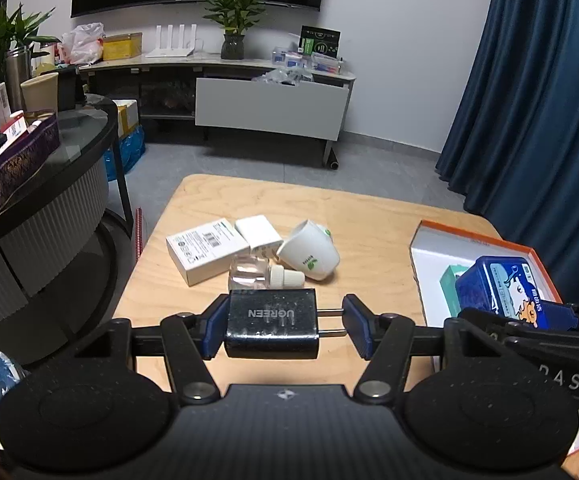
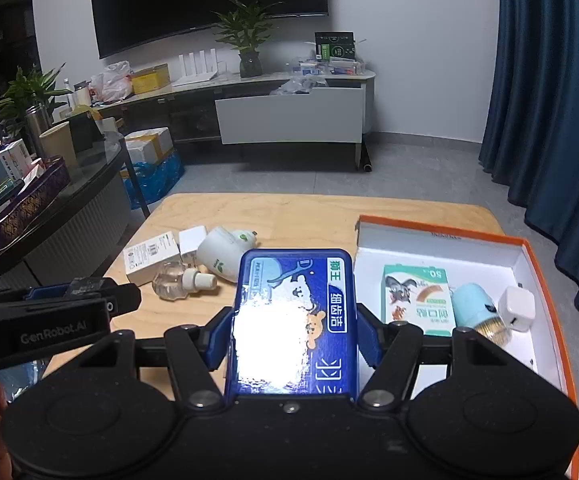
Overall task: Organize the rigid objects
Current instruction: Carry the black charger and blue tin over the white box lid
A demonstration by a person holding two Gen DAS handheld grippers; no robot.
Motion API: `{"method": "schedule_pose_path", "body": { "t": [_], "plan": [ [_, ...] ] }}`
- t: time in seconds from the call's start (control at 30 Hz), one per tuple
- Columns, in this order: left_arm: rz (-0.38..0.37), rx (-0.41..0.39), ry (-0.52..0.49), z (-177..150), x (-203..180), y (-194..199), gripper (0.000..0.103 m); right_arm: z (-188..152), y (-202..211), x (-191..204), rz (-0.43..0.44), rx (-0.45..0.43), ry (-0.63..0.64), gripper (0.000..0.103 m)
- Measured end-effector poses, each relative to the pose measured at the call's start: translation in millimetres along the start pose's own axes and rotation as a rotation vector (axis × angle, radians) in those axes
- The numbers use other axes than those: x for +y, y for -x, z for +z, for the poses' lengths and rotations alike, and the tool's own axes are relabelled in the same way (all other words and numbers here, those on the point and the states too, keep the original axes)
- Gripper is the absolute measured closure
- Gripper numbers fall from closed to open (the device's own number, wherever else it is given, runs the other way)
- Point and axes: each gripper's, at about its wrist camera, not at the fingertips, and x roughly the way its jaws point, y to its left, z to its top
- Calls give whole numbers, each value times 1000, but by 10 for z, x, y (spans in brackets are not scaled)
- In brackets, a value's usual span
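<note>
The left tongs (image 1: 285,326) are pinching a black charger (image 1: 271,322) by its prongs and back end above the table (image 1: 369,216), where it may pivot loose. The right tongs (image 2: 295,338) are clamping a blue tin (image 2: 293,320) beside the orange-rimmed box (image 2: 545,280).

Blue tin (image 2: 293,320): lid print washed out by glare; near end hidden behind the gripper body.
Orange-rimmed box (image 2: 545,264): cut off by the right edge.
Plaster box (image 1: 449,280): mostly hidden behind the tin.

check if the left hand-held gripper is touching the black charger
Touching: the left wrist view shows the left hand-held gripper clamping the black charger, one pad on its body, the other on its prongs.
</note>
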Motion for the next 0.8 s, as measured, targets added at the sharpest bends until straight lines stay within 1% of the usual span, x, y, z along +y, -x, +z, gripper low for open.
{"method": "schedule_pose_path", "body": {
  "t": [0.8],
  "plan": [
    [-25,10,-27,-82,-211,78,42,-116,194,-175,-10,-12,-29,28]
  ]
}}
